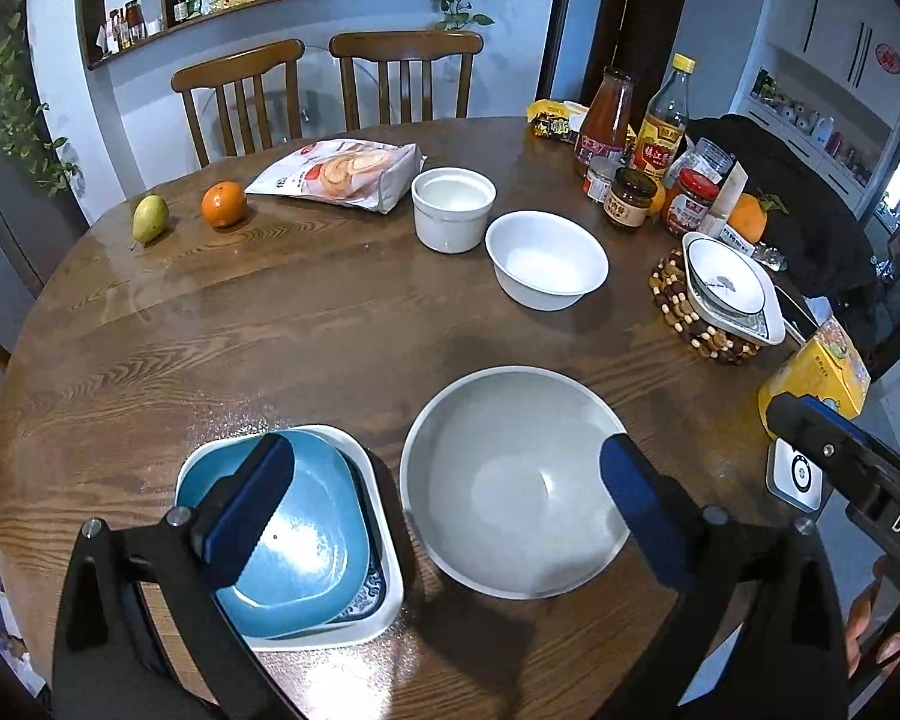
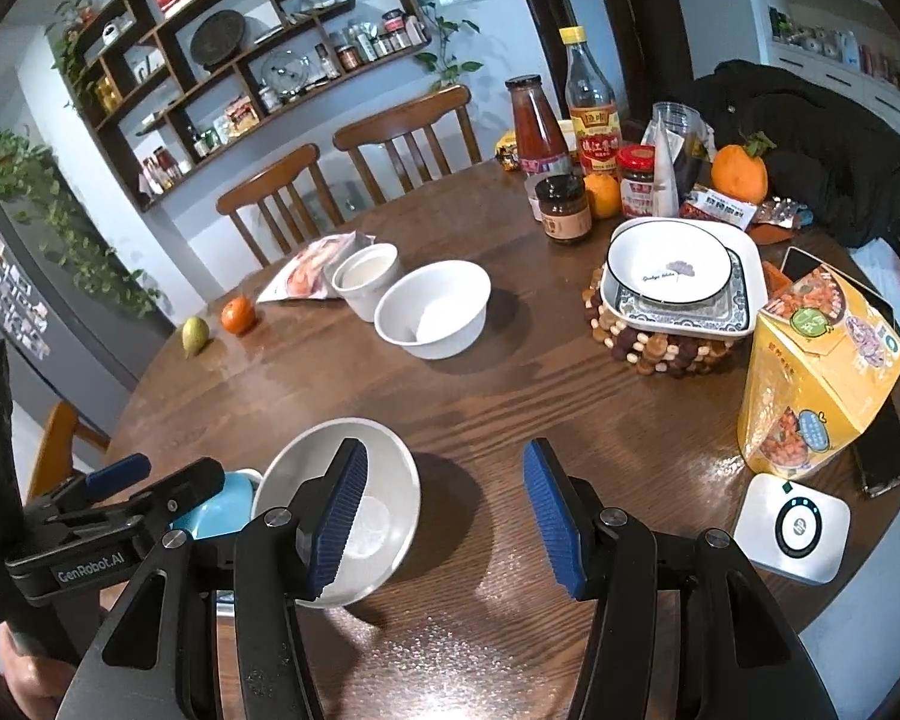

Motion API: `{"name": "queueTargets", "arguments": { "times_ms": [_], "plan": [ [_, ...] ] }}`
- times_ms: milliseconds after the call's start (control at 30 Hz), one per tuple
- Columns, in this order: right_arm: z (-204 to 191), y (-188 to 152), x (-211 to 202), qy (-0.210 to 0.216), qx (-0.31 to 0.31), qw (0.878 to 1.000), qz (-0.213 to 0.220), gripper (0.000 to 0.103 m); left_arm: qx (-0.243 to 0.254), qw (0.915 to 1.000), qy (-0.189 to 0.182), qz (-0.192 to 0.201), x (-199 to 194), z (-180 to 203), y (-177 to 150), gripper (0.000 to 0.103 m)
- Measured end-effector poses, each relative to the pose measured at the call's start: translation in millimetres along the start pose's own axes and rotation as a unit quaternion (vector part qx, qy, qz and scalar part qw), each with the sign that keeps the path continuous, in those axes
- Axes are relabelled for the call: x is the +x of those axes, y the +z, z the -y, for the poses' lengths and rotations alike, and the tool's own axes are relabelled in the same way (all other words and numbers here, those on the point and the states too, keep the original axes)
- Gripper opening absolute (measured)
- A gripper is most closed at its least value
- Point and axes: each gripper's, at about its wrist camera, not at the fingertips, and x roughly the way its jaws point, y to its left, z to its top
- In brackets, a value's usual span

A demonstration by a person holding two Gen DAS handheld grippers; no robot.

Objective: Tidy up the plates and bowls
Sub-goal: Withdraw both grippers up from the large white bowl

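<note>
A grey bowl sits at the near table edge, also in the right wrist view. Left of it a blue square plate lies on a white patterned square plate. My left gripper is open and empty, its fingers over the blue plate and the grey bowl. My right gripper is open and empty, just right of the grey bowl. A white bowl and a white ramekin stand mid-table. A black-rimmed bowl sits on a square plate on a beaded trivet.
Sauce bottles and jars crowd the far right with oranges. A yellow snack box, a white device and a phone lie at the right. A snack bag, an orange and a pear lie far left.
</note>
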Motion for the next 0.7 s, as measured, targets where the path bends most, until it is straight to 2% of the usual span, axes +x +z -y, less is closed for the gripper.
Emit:
{"name": "queueTargets", "arguments": {
  "times_ms": [700],
  "plan": [
    [30,12,-13,0.012,-0.028,0.999,0.014,0.055,-0.010,0.9996,0.017,0.020,-4,38,1,0.102]
  ]
}}
